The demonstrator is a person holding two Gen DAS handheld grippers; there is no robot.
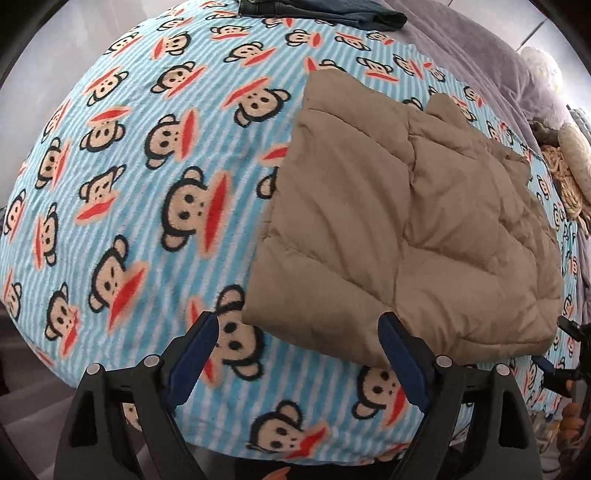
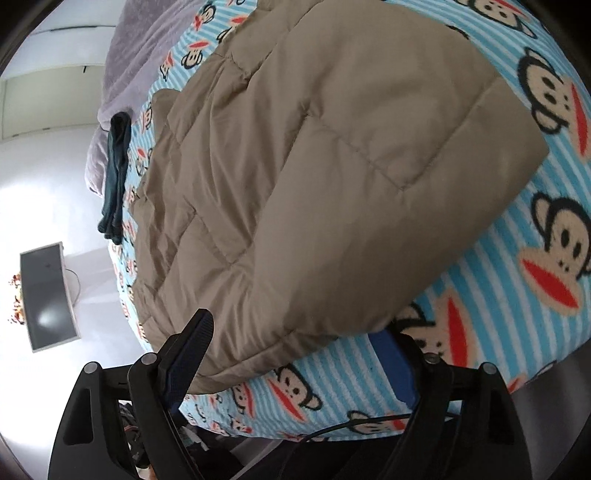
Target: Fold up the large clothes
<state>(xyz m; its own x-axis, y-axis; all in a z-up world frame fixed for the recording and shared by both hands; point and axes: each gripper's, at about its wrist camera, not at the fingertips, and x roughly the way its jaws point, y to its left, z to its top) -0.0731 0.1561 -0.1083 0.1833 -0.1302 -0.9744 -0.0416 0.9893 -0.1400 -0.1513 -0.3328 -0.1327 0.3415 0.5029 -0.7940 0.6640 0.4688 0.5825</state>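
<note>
A tan quilted puffer garment (image 1: 406, 229) lies folded flat on a bed with a blue striped monkey-print blanket (image 1: 147, 184). My left gripper (image 1: 299, 332) is open and empty, with its jaws wide apart at the garment's near left corner. In the right wrist view the same garment (image 2: 314, 166) fills the middle. My right gripper (image 2: 295, 332) is open, its jaws straddling the garment's near folded edge, with one finger (image 2: 391, 362) partly under the fabric.
Folded dark jeans (image 1: 325, 11) lie at the far end of the bed, also seen in the right wrist view (image 2: 116, 177). A grey blanket (image 1: 480, 55) lies beyond. Plush items (image 1: 569, 173) sit at the right. A monitor (image 2: 48, 295) stands against the white wall.
</note>
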